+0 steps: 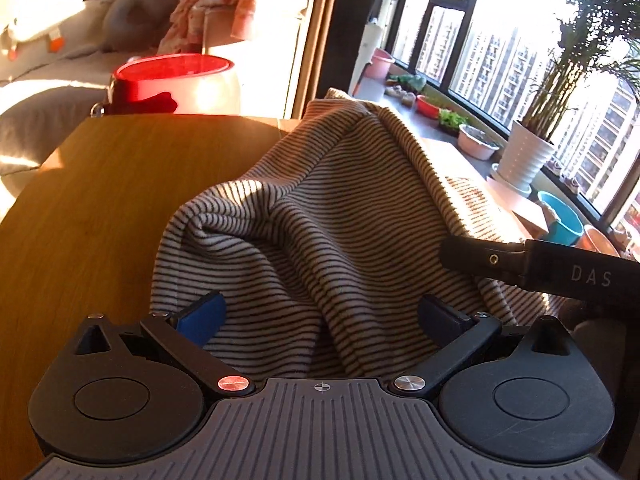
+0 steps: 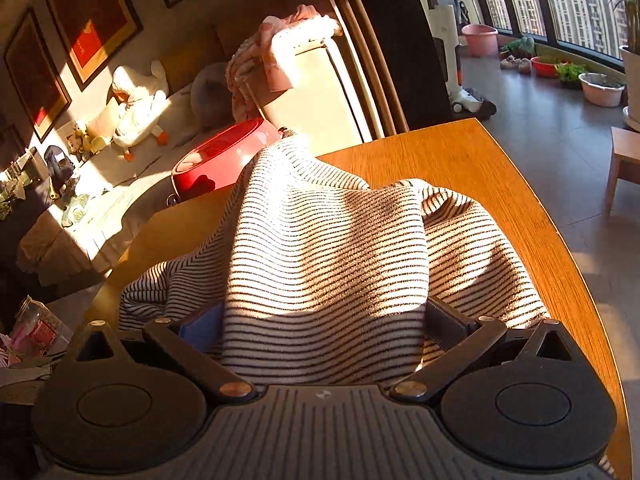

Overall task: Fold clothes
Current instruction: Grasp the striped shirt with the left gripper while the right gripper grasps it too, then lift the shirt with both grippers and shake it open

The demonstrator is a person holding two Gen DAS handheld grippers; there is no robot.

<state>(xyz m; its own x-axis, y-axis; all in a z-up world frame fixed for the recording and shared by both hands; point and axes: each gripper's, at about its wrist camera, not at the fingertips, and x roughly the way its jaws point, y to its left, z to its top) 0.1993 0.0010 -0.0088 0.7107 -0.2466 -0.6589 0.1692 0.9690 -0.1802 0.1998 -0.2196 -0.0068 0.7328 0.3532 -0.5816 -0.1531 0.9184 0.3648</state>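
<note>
A white garment with thin dark stripes (image 1: pixel 320 216) lies bunched on the wooden table (image 1: pixel 100 208). My left gripper (image 1: pixel 320 316) is open, its blue-padded fingers apart, with a raised fold of the cloth between them. The right gripper's black finger (image 1: pixel 480 258) reaches in from the right and rests on the cloth. In the right wrist view the striped garment (image 2: pixel 320 248) is draped high over my right gripper (image 2: pixel 320 324), whose fingers stand wide apart with cloth filling the gap. The cloth hides most of both pads.
A red tub (image 1: pixel 172 80) stands beyond the table's far edge, also in the right wrist view (image 2: pixel 224 160). A potted plant (image 1: pixel 528 152), bowls and basins line the window sill at right. A sofa with a plush goose (image 2: pixel 136 104) lies to the left. The table edge (image 2: pixel 560 240) curves at right.
</note>
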